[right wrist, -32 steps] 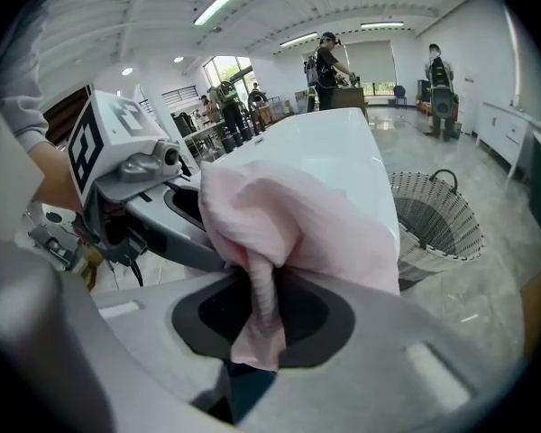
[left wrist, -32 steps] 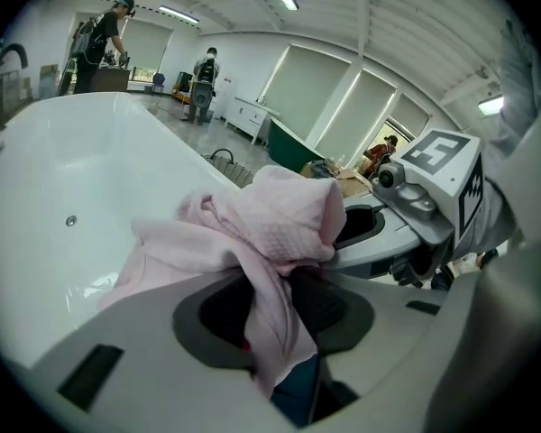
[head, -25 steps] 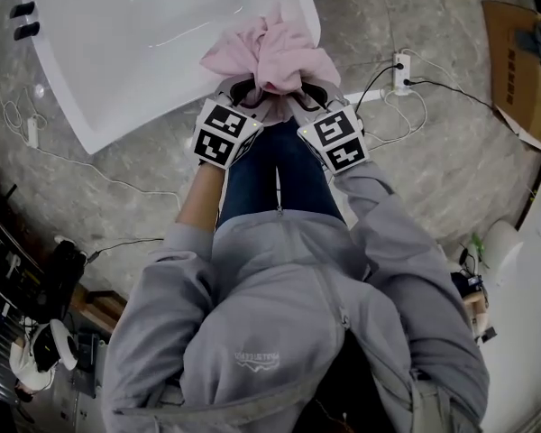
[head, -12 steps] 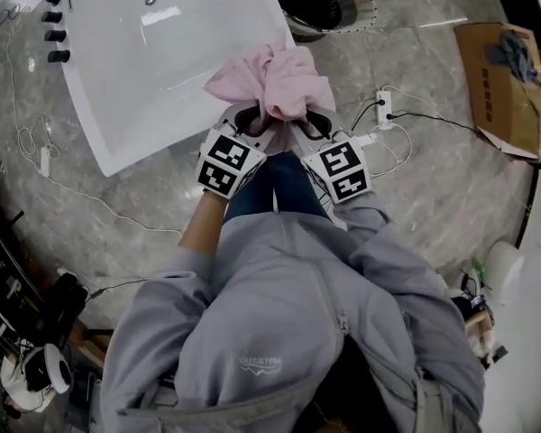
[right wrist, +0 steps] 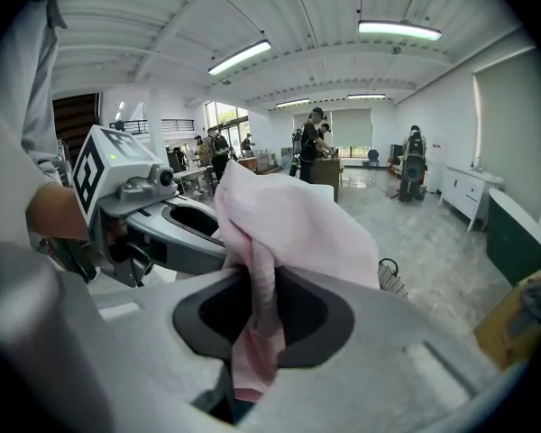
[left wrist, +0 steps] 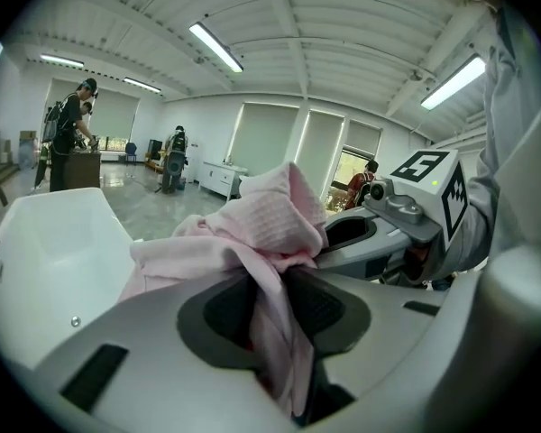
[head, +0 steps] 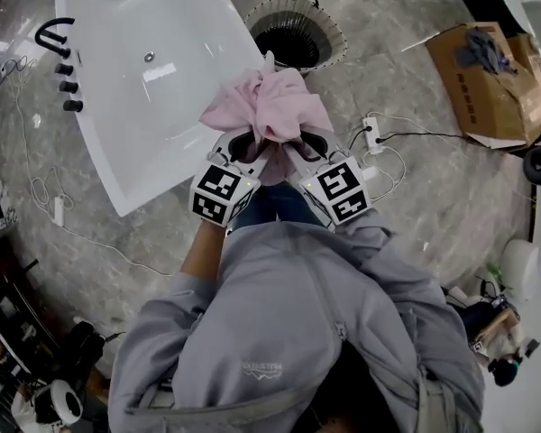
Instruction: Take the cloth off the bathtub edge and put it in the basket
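A bunched pink cloth (head: 269, 105) hangs in the air between both grippers, over the floor by the corner of the white bathtub (head: 144, 115). My left gripper (head: 249, 144) is shut on the cloth's left part (left wrist: 261, 233), with a fold pinched between its jaws. Close beside it, my right gripper (head: 303, 142) is shut on the right part (right wrist: 293, 228), and a strip of cloth hangs down through its jaws. The round dark wire basket (head: 298, 32) stands on the floor just beyond the cloth, and its rim (right wrist: 393, 278) shows in the right gripper view.
Black taps (head: 59, 57) sit at the tub's far left end. A power strip with cables (head: 372, 138) lies on the stone floor to the right. An open cardboard box (head: 485, 75) stands further right. Several people stand far off in the room.
Both grippers have risen together with the cloth, lifting it clear of the tub's edge. The basket, nearly out of view before, now shows whole beyond the cloth.
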The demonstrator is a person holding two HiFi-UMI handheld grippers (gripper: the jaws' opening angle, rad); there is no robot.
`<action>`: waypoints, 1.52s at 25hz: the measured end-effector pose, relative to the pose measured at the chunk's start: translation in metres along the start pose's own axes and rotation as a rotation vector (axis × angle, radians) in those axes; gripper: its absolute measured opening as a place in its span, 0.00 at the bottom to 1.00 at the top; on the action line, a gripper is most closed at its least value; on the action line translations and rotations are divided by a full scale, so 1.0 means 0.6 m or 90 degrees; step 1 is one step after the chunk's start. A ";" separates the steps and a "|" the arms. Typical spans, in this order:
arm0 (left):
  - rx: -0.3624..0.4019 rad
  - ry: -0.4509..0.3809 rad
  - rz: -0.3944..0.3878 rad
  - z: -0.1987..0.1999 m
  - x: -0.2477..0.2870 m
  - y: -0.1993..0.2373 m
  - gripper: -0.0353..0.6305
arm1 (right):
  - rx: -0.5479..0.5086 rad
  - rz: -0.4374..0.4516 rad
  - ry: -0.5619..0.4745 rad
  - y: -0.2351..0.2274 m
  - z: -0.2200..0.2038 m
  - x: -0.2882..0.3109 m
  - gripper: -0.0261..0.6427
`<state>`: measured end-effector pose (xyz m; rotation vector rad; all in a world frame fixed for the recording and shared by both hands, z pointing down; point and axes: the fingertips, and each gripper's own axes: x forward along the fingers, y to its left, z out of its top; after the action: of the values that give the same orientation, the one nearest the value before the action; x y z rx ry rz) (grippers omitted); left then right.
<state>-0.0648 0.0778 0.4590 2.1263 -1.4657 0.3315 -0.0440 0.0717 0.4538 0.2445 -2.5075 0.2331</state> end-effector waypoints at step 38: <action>0.190 -0.056 -0.183 0.272 0.360 -0.329 0.16 | 0.062 -0.233 -0.107 -0.397 -0.041 -0.363 0.13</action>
<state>0.1836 -0.1296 0.3715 2.5810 -1.1913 0.3705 0.1985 -0.1272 0.3727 0.7817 -2.5598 0.1911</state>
